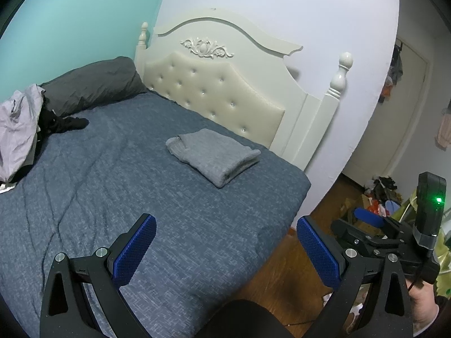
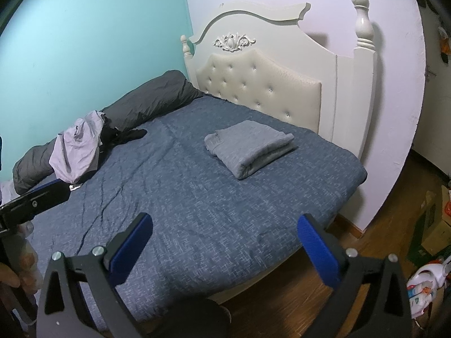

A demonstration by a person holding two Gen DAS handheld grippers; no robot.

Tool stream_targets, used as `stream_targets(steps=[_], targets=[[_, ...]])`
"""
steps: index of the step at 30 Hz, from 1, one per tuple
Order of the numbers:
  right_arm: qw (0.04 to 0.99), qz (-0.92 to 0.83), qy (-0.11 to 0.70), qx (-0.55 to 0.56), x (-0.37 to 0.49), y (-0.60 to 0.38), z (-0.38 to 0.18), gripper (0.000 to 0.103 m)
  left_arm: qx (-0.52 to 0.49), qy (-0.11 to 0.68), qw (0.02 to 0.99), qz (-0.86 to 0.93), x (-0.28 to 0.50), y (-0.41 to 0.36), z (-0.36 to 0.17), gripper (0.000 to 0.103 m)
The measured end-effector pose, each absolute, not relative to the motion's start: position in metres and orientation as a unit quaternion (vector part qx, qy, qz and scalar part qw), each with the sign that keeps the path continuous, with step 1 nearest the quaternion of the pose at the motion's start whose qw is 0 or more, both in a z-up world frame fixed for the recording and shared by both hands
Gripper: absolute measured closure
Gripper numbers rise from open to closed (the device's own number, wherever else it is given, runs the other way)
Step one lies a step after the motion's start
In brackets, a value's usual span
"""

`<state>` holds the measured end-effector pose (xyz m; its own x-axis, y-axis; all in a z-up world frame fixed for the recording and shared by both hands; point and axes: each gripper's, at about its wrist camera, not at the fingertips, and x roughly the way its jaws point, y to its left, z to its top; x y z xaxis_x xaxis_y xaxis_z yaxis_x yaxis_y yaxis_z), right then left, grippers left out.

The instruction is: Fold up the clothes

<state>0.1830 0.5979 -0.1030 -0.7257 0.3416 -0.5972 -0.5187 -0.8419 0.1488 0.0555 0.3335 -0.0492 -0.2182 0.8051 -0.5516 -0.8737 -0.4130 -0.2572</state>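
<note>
While both grippers, left [image 1: 225, 250] and right [image 2: 225, 250], are hovering wide open and empty, a folded grey garment [image 1: 212, 156] is lying on the bed [image 1: 141, 183]. Unfolded clothes [image 1: 19, 129] are sitting well apart from it.

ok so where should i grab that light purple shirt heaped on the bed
Take the light purple shirt by its raised upper fold, coming from the open bedspread side. It lies crumpled against the dark grey pillow, so the far side looks blocked.

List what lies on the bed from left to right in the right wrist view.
Pale lilac garment → black garment → folded grey garment. The long dark grey pillow runs behind the first two along the teal wall, so it has no clear place in the order.
</note>
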Motion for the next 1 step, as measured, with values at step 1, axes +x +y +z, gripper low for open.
stream_targets(steps=[1], targets=[[0.234,0.916,0.155,-0.287,0.1830,0.5980,-0.1028,0.000,-0.316,0.055,0.539,0.779,0.0555,0.3334,-0.0490,0.001]])
